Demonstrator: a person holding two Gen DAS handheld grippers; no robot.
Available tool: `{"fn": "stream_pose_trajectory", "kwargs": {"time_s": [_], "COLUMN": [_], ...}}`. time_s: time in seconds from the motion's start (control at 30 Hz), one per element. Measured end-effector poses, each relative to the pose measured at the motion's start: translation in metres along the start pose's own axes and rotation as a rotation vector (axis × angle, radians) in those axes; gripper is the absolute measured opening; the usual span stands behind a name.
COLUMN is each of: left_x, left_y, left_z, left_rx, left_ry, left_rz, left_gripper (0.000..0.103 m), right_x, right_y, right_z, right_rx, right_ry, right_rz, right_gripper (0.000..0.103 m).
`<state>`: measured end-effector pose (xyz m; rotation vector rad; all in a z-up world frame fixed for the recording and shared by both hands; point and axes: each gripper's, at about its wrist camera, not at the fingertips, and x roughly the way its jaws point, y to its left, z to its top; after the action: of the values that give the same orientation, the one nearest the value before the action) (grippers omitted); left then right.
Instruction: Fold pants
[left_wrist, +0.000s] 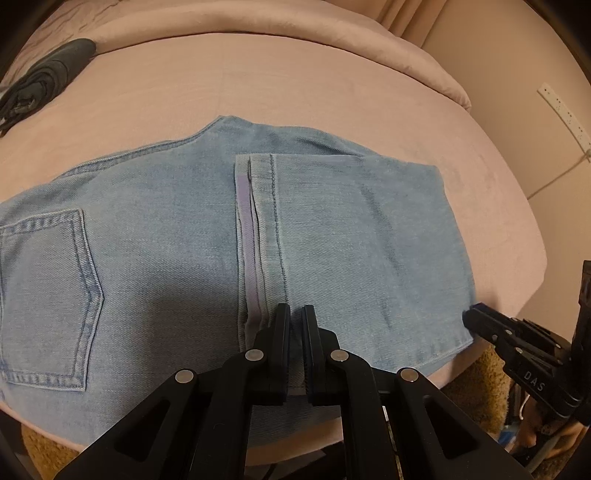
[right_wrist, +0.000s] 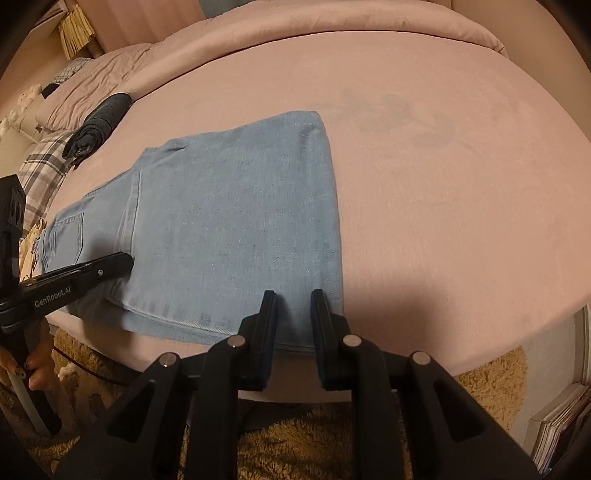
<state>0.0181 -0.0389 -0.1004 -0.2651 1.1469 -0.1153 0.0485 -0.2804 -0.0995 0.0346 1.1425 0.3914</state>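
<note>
Light-blue denim pants (left_wrist: 229, 240), folded, lie mid-frame on pink bed (left_wrist: 295, 85). Left gripper (left_wrist: 295, 314) shut, apparently empty; right gripper (right_wrist: 293, 295) slightly open, empty. Square edges before next fold.

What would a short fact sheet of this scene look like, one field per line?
Surface: pink bed
Main item: light blue jeans, folded, lying flat near the bed's front edge
Visible detail: back pocket, hem lying across the middle
Left gripper: shut, over the hem
Right gripper: jaws slightly apart, at the jeans' near corner
Also on bed: dark rolled garment
Floor: shaggy tan rug
</note>
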Motion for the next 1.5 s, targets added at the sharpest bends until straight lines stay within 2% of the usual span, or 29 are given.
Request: {"fn": "stream_pose_trajectory", "kwargs": {"time_s": [0.2,0.33,0.4,0.5,0.53,0.63,0.73,0.8,0.93,1.0,1.07,1.13,1.27,1.4,1.5], "left_x": [-0.009,-0.033,-0.046,-0.067,-0.073,-0.089,-0.107,-0.117,-0.14,-0.142,-0.137,-0.126,-0.098,-0.076,-0.069], "left_y": [0.005,0.023,0.035,0.063,0.072,0.102,0.137,0.154,0.193,0.207,0.216,0.22,0.213,0.204,0.199], "left_z": [0.001,0.004,0.006,0.007,0.007,0.001,-0.009,-0.014,-0.032,-0.039,-0.044,-0.049,-0.049,-0.049,-0.047], "left_rx": [-0.029,-0.061,-0.096,-0.163,-0.183,-0.257,-0.345,-0.392,-0.496,-0.536,-0.562,-0.569,-0.559,-0.558,-0.559], "left_ry": [0.005,-0.056,-0.088,-0.142,-0.162,-0.197,-0.233,-0.255,-0.317,-0.322,-0.301,-0.275,-0.205,-0.162,-0.174], "left_rz": [-0.018,0.03,0.036,0.074,0.087,0.143,0.198,0.227,0.258,0.269,0.263,0.207,0.118,0.069,0.095], "left_gripper": [0.008,0.008,0.014,0.053,0.057,0.057,0.061,0.07,0.084,0.086,0.086,0.086,0.086,0.089,0.093], "right_x": [0.006,0.002,-0.004,-0.004,0.0,0.012,0.032,0.049,0.058,0.059,0.056,0.049,0.043,0.055,0.059], "right_y": [0.005,0.02,0.036,0.058,0.07,0.095,0.116,0.123,0.135,0.138,0.14,0.145,0.159,0.164,0.168], "right_z": [0.008,0.018,0.027,0.038,0.042,0.046,0.045,0.039,0.034,0.036,0.04,0.041,0.043,0.041,0.039], "right_rx": [0.006,-0.019,-0.06,-0.101,-0.123,-0.175,-0.201,-0.226,-0.283,-0.27,-0.257,-0.261,-0.275,-0.28,-0.289], "right_ry": [0.016,0.014,-0.018,-0.033,-0.032,-0.015,0.041,0.073,0.053,0.069,0.073,0.06,0.046,0.072,0.068], "right_rz": [-0.011,-0.037,0.011,0.07,0.087,0.122,0.174,0.139,0.066,0.064,0.06,0.066,0.103,0.076,0.065], "right_gripper": [0.019,0.025,0.027,0.035,0.036,0.036,0.04,0.042,0.045,0.046,0.047,0.047,0.048,0.049,0.05]}}
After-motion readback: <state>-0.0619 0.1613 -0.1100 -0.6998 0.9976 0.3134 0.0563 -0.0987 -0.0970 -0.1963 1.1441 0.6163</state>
